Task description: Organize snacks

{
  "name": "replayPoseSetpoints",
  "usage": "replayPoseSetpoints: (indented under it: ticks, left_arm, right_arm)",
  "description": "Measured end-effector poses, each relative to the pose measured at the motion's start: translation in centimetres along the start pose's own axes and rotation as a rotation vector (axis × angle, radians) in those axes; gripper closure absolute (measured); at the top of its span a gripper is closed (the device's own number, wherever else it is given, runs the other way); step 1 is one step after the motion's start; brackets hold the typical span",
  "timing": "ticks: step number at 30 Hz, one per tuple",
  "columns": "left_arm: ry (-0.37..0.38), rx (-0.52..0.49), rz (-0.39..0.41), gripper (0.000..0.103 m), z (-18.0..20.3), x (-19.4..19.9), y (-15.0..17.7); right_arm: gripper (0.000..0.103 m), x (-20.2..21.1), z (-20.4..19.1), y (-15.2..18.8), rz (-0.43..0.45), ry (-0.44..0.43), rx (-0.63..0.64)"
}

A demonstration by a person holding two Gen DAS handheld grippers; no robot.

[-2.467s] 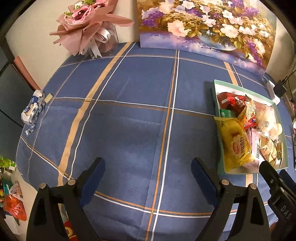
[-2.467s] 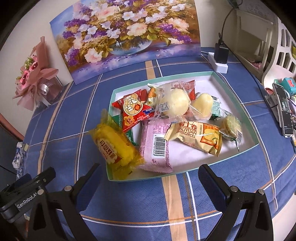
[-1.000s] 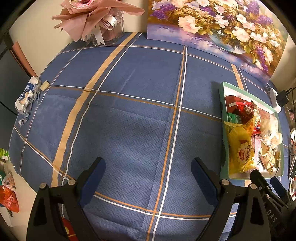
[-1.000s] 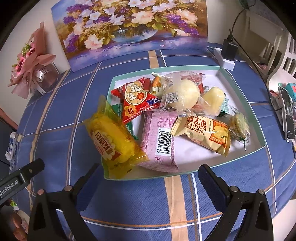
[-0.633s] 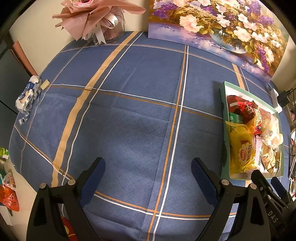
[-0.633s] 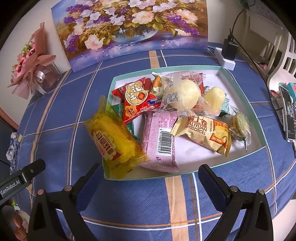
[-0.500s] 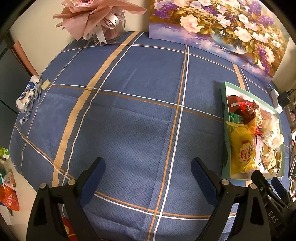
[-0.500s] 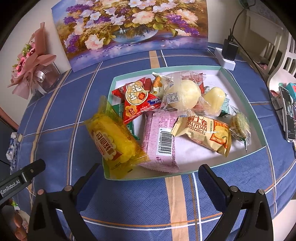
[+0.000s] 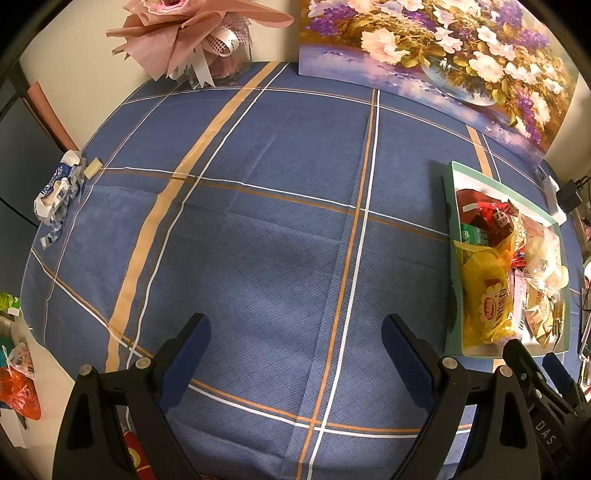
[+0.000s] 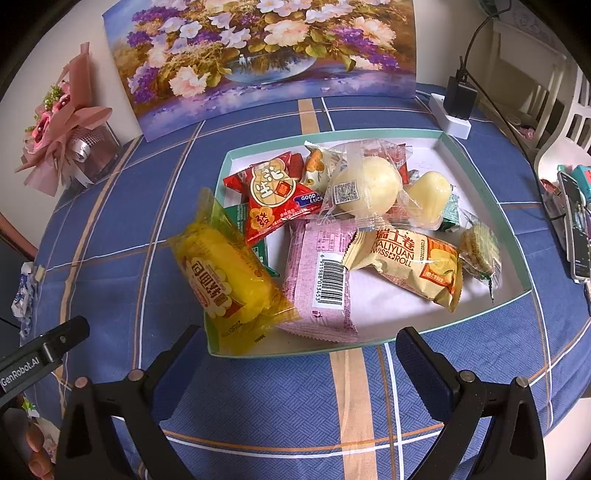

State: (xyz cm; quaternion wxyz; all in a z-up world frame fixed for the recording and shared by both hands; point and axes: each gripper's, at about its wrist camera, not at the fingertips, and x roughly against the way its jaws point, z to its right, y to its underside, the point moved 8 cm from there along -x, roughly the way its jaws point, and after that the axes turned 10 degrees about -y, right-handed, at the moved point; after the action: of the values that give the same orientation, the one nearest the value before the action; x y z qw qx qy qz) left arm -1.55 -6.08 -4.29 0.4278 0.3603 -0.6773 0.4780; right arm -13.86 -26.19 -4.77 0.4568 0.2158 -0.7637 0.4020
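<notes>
A green-rimmed white tray (image 10: 480,177) holds several wrapped snacks: a yellow cake pack (image 10: 225,284) leaning over its front left rim, a pink pack (image 10: 321,273), a red pack (image 10: 273,195), a Swiss roll pack (image 10: 410,262) and two round pale buns (image 10: 365,184). My right gripper (image 10: 299,350) is open and empty, just in front of the tray's near rim. My left gripper (image 9: 295,336) is open and empty over bare blue tablecloth, left of the tray (image 9: 452,258). The yellow pack (image 9: 487,299) shows there too.
A flower painting (image 10: 258,48) leans on the wall behind the tray. A pink bouquet (image 9: 192,33) stands at the back left. A crumpled wrapper (image 9: 55,192) lies at the table's left edge. A power strip with charger (image 10: 454,110) and a phone (image 10: 576,229) lie to the right.
Both grippers have barely shifted; the left wrist view drifted slightly forward and left. Both stayed open and empty. The snacks have not moved.
</notes>
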Motion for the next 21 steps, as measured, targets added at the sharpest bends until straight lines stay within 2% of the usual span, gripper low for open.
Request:
replayPoseSetpoints:
  ticks: [21]
  left_arm:
    - [-0.012, 0.009, -0.014, 0.009, -0.21, -0.21, 0.04]
  right_arm:
    - [0.0, -0.02, 0.06, -0.04, -0.001, 0.0, 0.0]
